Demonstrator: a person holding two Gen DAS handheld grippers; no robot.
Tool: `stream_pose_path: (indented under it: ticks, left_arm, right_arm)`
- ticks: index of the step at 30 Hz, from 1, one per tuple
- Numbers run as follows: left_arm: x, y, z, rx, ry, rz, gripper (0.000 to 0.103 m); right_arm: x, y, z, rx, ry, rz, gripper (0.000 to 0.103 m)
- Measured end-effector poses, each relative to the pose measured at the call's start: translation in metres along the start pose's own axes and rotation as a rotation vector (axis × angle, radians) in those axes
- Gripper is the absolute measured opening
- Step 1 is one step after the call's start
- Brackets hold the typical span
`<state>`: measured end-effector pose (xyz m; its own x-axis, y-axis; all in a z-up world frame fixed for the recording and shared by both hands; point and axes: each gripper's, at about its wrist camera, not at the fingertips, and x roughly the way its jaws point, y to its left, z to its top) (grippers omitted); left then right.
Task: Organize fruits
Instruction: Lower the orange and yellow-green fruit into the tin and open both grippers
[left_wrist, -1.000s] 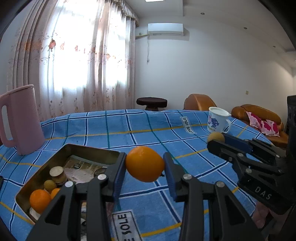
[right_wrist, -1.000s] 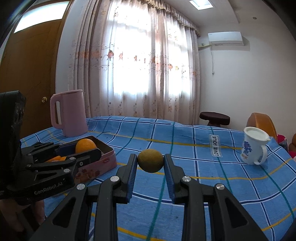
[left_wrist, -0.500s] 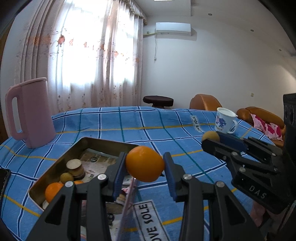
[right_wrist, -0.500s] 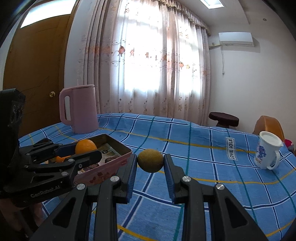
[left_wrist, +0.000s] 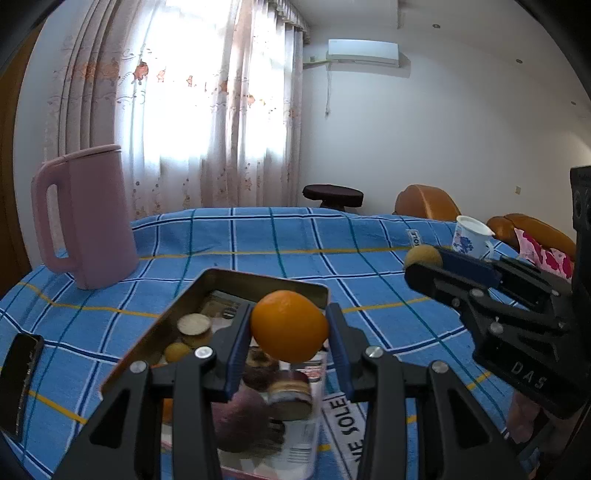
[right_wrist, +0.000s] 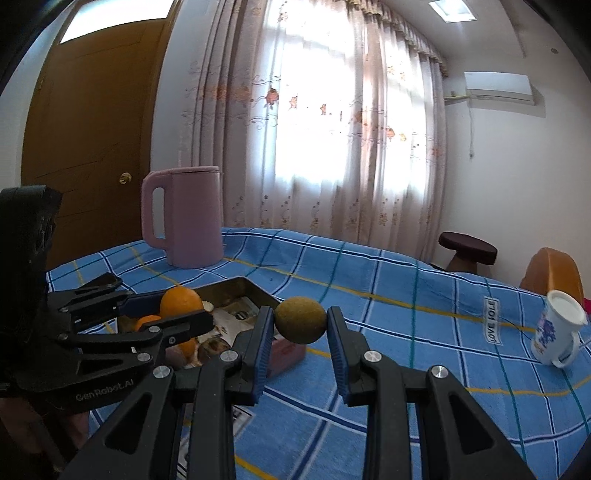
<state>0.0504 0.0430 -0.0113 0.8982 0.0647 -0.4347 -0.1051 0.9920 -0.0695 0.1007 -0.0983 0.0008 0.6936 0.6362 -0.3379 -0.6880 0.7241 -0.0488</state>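
My left gripper is shut on an orange, held above the open metal tin. The tin holds several small fruits and round pieces, among them a small yellow fruit. My right gripper is shut on a brown-green round fruit, just right of the tin's near corner. In the left wrist view the right gripper shows at the right with the brown fruit at its tip. In the right wrist view the left gripper holds the orange over the tin.
A pink kettle stands at the table's far left on the blue checked cloth. A white floral mug stands at the right. A dark phone lies by the left edge. A stool and orange armchairs stand beyond.
Both grippers have moved left across the table with their fruits. The orange now hangs over the tin, and the brown fruit has come close to the tin's right corner.
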Motion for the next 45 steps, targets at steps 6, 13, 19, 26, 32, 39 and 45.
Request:
stream_pose_path:
  ticks: [6,13,19,26,32,39,45]
  left_arm:
    - [0.005,0.019,0.008,0.0,0.029,0.024,0.042]
    - [0.019,0.039,0.013,0.006,0.08,0.037,0.042]
    - [0.032,0.049,0.016,0.015,0.131,0.051,0.042]
    - [0.047,0.059,0.022,0.041,0.195,0.073,0.042]
    - [0.06,0.06,0.022,0.068,0.243,0.069,0.042]
    - [0.071,0.055,0.016,0.086,0.289,0.06,0.042]
    - [0.068,0.056,0.018,0.087,0.278,0.083,0.048]
  right_arm:
    - [0.017,0.013,0.008,-0.013,0.019,0.041,0.031]
    - [0.039,0.022,0.013,0.0,0.056,0.082,0.031]
    - [0.061,0.029,0.016,0.0,0.114,0.103,0.031]
    - [0.093,0.032,0.009,0.0,0.232,0.106,0.031]
    - [0.107,0.03,0.003,0.018,0.293,0.113,0.031]
    - [0.115,0.032,-0.002,0.013,0.353,0.13,0.031]
    - [0.111,0.029,-0.003,0.034,0.332,0.108,0.049]
